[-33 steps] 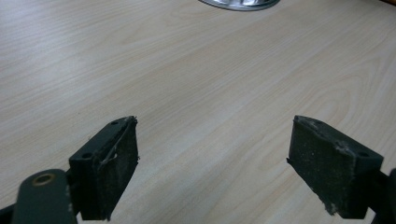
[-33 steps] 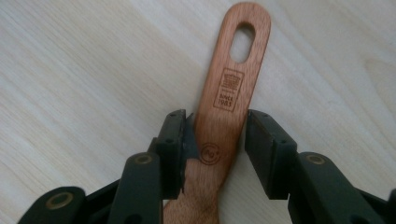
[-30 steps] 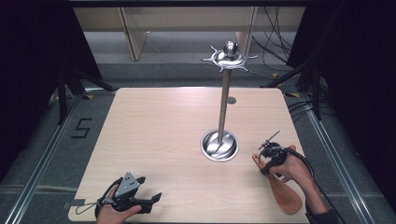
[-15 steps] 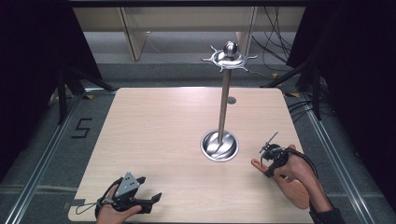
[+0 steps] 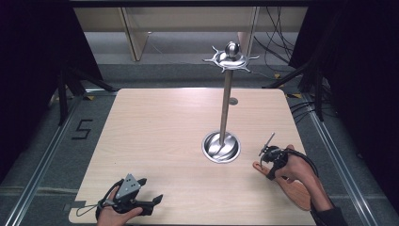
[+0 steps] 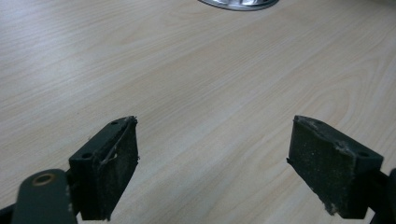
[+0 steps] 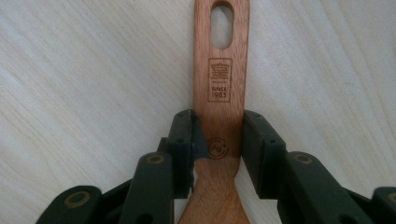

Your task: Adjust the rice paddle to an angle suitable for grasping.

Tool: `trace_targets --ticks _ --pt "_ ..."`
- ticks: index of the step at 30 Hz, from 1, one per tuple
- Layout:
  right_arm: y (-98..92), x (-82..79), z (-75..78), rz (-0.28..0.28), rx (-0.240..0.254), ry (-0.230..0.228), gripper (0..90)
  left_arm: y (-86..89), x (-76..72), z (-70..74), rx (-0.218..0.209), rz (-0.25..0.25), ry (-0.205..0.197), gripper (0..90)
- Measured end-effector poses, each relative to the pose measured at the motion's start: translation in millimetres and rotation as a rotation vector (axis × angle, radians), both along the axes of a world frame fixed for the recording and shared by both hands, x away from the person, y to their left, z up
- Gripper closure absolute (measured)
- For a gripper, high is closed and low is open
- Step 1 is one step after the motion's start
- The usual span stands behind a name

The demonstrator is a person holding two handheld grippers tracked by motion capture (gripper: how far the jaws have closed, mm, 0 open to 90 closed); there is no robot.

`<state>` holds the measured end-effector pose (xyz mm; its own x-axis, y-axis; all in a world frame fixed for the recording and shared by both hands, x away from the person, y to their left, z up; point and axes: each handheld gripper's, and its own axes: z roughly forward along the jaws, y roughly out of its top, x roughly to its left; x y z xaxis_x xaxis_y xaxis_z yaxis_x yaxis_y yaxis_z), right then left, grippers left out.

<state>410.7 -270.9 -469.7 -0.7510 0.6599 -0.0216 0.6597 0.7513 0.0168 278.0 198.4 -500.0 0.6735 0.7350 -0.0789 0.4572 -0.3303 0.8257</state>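
Note:
A wooden spatula [image 5: 294,190] lies flat at the table's front right, its handle pointing toward the metal stand. My right gripper [image 5: 268,165] is shut on that handle. In the right gripper view the jaws press both edges of the spatula [image 7: 220,93] just below its stamped logo, and the right gripper [image 7: 218,135] points along the handle toward the hanging hole. My left gripper [image 5: 151,189] rests at the table's front left, open. The left gripper [image 6: 212,158] has only bare wood between its pads.
A tall metal stand [image 5: 226,108] with a ring of hooks at its top rises from a round shiny base [image 5: 221,147] right of the table's centre; the base's edge [image 6: 238,3] lies far ahead of the left gripper. Cables hang behind the table.
The right hand has shifted slightly over the spatula handle. The left gripper has not moved.

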Motion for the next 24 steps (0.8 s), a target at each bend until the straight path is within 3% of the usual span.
trace_targets --ticks 1,5,6,8,10,11,12,15,17,19,21,24 --pt "-0.7 -1.1 -1.1 -0.008 0.023 -0.010 66.8 0.0 -0.1 0.1 0.000 -0.001 -0.001 15.2" --pt "-2.2 -0.9 -1.1 0.027 0.029 -0.008 66.9 0.2 0.0 0.1 0.000 0.000 -0.001 15.2" --pt "-1.5 -2.8 -1.6 0.007 0.028 -0.018 66.9 -0.5 0.0 -0.2 -0.007 0.002 0.001 15.2" --pt "-2.8 -3.2 -1.2 0.019 0.035 -0.018 66.9 -1.1 -0.1 -0.5 -0.012 0.005 0.002 15.2" --pt "-5.7 -5.2 -0.9 0.023 0.066 -0.038 66.9 -0.8 0.1 -0.3 -0.011 0.005 0.001 15.2" --pt "-6.6 -6.5 0.6 0.009 0.069 -0.046 66.9 1.8 1.5 0.5 0.026 -0.009 -0.010 15.2" --pt "-9.1 -7.2 2.1 0.019 0.082 -0.059 66.9 -0.3 0.3 -0.3 -0.007 0.005 -0.001 15.2" --pt "-11.5 -10.2 6.2 0.001 0.095 -0.078 67.0 -0.7 0.1 -0.4 -0.009 0.005 0.002 15.2" --pt "-16.2 -14.3 14.2 0.010 0.142 -0.119 67.0 -0.8 0.0 -0.4 -0.010 0.006 0.001 15.2" --pt "-17.7 -15.9 17.1 0.007 0.147 -0.131 67.0 -0.6 0.1 -0.4 -0.009 0.006 0.001 15.2" --pt "-22.4 -21.8 24.4 0.010 0.170 -0.178 67.0 -0.4 0.6 -0.6 -0.008 0.003 -0.003 15.2" --pt "-26.9 -25.9 29.5 0.000 0.198 -0.198 67.1 -1.5 -0.8 -0.8 -0.018 0.016 0.016 15.2"
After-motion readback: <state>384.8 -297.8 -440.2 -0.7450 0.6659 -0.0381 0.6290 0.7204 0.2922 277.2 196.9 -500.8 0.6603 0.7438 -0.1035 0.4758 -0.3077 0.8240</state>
